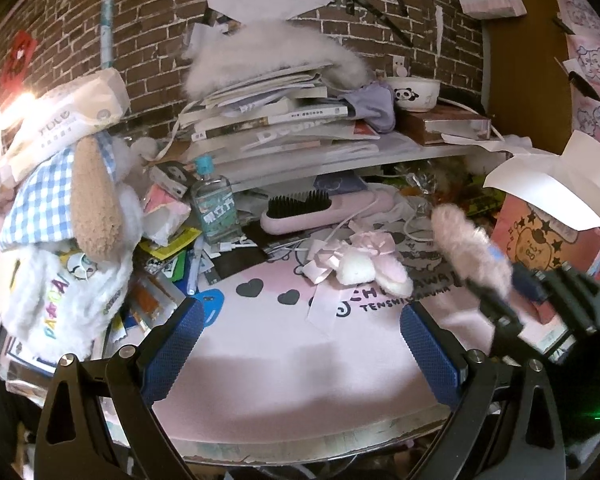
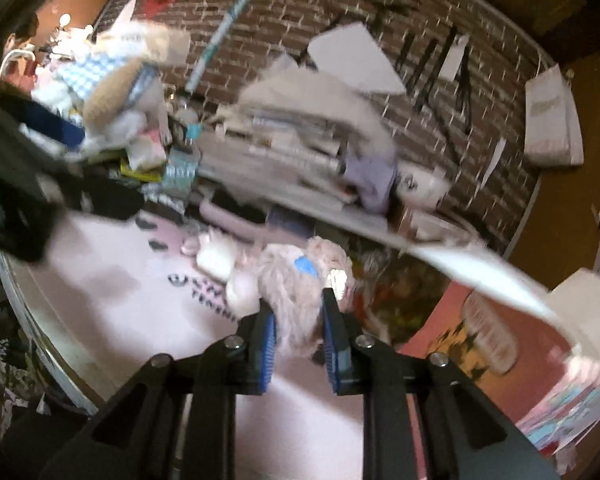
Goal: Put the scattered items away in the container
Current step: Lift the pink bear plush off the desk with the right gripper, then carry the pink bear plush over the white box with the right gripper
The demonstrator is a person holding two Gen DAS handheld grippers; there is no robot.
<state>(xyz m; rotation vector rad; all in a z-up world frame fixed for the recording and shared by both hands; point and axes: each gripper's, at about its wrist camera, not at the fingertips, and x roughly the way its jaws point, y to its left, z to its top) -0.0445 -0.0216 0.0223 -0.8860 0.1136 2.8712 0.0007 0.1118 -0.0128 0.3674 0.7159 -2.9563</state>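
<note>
In the left wrist view, the left gripper (image 1: 300, 344) sits low in the frame with its blue ribbed pads spread wide and nothing between them, only the pink printed mat (image 1: 300, 376) below; toward the centre of the frame, ahead of the jaws, lie a pink ribbon bow (image 1: 331, 254) and small white-and-pink plush slippers (image 1: 373, 274), soft and limp; at the right edge the right gripper (image 1: 511, 280) enters, blurred, carrying a fluffy pink plush toy (image 1: 469, 250) whose long axis slants from upper left to lower right; just behind it, at the right of the frame, stands a pink paper bag (image 1: 547, 240) with star prints, judged to be the container, so the right hand is much the nearer to it.

In the right wrist view, much smeared by motion, the right gripper (image 2: 300, 328) has its jaws pinching the fluffy pink plush toy (image 2: 296, 280), which bulges up out of the pads, furry and yielding, with a blue patch near the top; the pink paper bag (image 2: 459, 332) lies to the lower right of the jaws, near but apart, its opening not clear to see; the left gripper (image 2: 24, 184) is a dark blur at the left edge, its jaws unreadable here.
</note>
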